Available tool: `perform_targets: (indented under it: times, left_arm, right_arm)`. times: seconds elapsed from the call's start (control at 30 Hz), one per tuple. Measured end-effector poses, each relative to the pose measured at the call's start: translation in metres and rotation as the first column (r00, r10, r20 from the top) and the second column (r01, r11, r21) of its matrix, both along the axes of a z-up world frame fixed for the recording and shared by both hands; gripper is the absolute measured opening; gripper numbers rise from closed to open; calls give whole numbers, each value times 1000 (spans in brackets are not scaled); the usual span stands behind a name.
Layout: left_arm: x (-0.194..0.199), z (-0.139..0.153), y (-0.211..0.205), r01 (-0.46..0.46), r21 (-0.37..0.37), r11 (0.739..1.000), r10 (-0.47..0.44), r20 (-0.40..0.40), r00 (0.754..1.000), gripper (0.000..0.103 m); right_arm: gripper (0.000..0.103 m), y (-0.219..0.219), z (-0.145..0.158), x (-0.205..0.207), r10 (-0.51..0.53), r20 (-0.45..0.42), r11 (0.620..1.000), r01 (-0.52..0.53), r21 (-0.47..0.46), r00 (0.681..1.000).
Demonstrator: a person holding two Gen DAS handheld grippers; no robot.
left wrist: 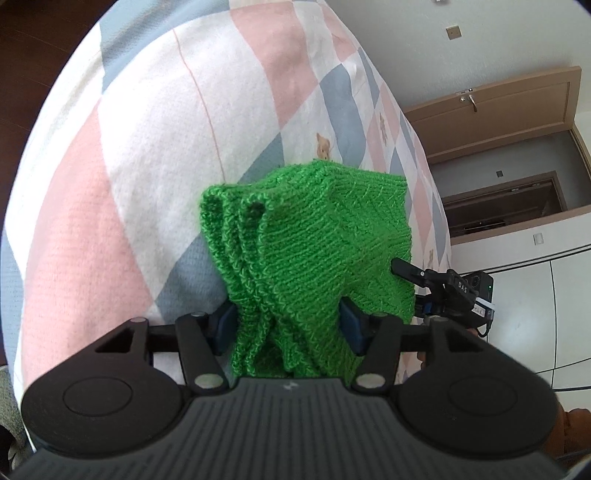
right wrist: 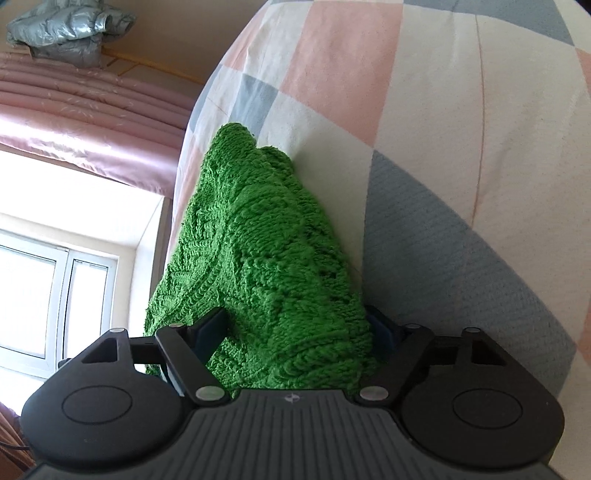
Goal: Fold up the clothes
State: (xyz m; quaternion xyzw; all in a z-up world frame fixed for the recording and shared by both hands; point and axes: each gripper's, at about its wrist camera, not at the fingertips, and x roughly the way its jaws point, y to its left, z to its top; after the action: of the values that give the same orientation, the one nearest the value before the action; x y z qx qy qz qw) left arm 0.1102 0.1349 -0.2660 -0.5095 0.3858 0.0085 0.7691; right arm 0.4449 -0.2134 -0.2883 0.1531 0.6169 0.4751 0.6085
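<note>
- While the left gripper [left wrist: 288, 325] has its jaws clamped on bunched layers of the green knitted garment [left wrist: 314, 236], the knit stands up in folds between its blue pads [left wrist: 352, 328].
- From the left wrist view, the right gripper [left wrist: 417, 275] reaches in from the right, its black finger tip pressed against the knit's right side.
- Seen from its own camera, the right gripper [right wrist: 295, 332] is likewise closed on a thick wad of the green knitted garment [right wrist: 255, 254], which fills the gap between its jaws.
- Behind the knit lies the bed's checked quilt [left wrist: 147, 147] of pink, white and grey-blue squares [right wrist: 461, 147], and the garment is near the quilt's edge; whether the far end touches it I cannot tell.
- Beyond that edge the left view shows a brown door [left wrist: 517, 110]; the right view shows a window [right wrist: 48, 295], a pink curtain [right wrist: 74, 118] and a silver jacket [right wrist: 70, 33].
</note>
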Motion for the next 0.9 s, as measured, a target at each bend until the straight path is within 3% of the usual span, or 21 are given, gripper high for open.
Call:
perform_targets:
  times: [0.13, 0.37, 0.6, 0.67, 0.7, 0.83, 0.9]
  left_arm:
    - [-7, -9, 6, 6, -32, 999, -5, 36, 999, 65]
    - [-15, -22, 14, 16, -82, 996, -8, 96, 995, 64]
    - [4, -25, 1, 41, -119, 992, -25, 134, 991, 70]
    - [7, -25, 0, 45, -123, 991, -28, 137, 990, 62]
    - [6, -25, 1, 43, -122, 992, -26, 134, 991, 48]
    - [4, -14, 1, 59, -78, 995, -47, 153, 987, 42]
    - [5, -14, 2, 69, -66, 995, -59, 143, 988, 42]
  right_arm:
    - [90, 5, 3, -4, 15, 21, 1000, -15, -15, 1000]
    - [93, 3, 4, -8, 13, 37, 1000, -12, -13, 999]
    - [100, 4, 1, -10, 10, 36, 1000, -10, -1, 999]
    - [101, 5, 2, -10, 19, 34, 1000, -19, -4, 999]
    - [101, 6, 2, -9, 25, 32, 1000, -25, -5, 999]
    - [96, 7, 3, -7, 51, 24, 999, -51, -12, 998]
    - [77, 8, 5, -9, 76, 19, 997, -76, 5, 997]
